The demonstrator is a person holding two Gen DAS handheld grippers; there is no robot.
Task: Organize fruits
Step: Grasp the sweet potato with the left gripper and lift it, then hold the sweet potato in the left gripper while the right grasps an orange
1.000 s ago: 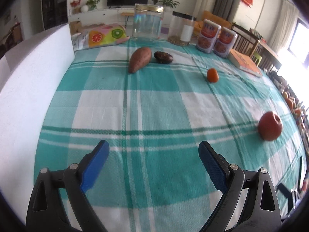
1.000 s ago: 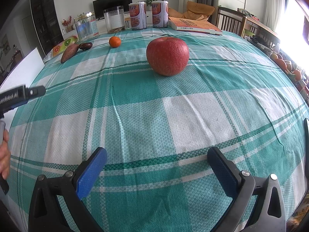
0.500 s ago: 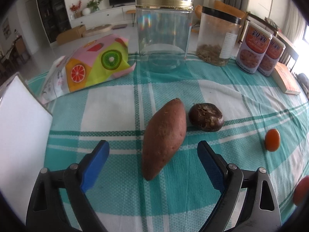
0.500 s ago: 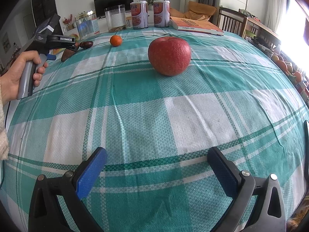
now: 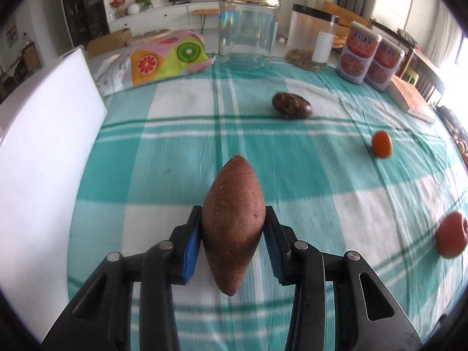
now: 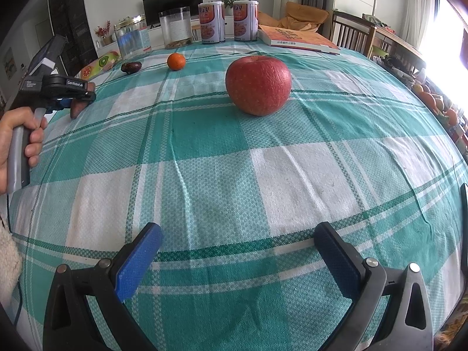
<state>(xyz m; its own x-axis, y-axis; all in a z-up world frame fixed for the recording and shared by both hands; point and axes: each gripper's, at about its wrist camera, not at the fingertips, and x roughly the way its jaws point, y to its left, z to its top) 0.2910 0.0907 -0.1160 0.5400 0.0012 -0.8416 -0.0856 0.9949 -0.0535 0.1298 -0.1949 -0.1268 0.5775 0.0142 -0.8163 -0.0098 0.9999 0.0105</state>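
My left gripper point(image 5: 233, 242) is shut on a reddish-brown sweet potato point(image 5: 234, 219) and holds it above the checked cloth. Beyond it lie a dark brown round fruit point(image 5: 291, 106), a small orange point(image 5: 381, 144) and a red apple point(image 5: 450, 238) at the right edge. My right gripper point(image 6: 238, 259) is open and empty, low over the cloth. The apple point(image 6: 258, 84) sits ahead of it, the orange point(image 6: 176, 61) and dark fruit point(image 6: 131, 66) farther back. The left gripper point(image 6: 77, 96) shows at the left, with the sweet potato point(image 6: 76, 107) in it.
A white board point(image 5: 38, 146) stands along the left. A fruit-print bag point(image 5: 163, 55), a clear jar point(image 5: 248, 29), a second jar point(image 5: 311, 42), two cans point(image 5: 371, 57) and a book point(image 5: 409, 98) line the far side of the table.
My left gripper has closed on the sweet potato and drawn back with it, away from the dark fruit. The right gripper has stayed still and open.
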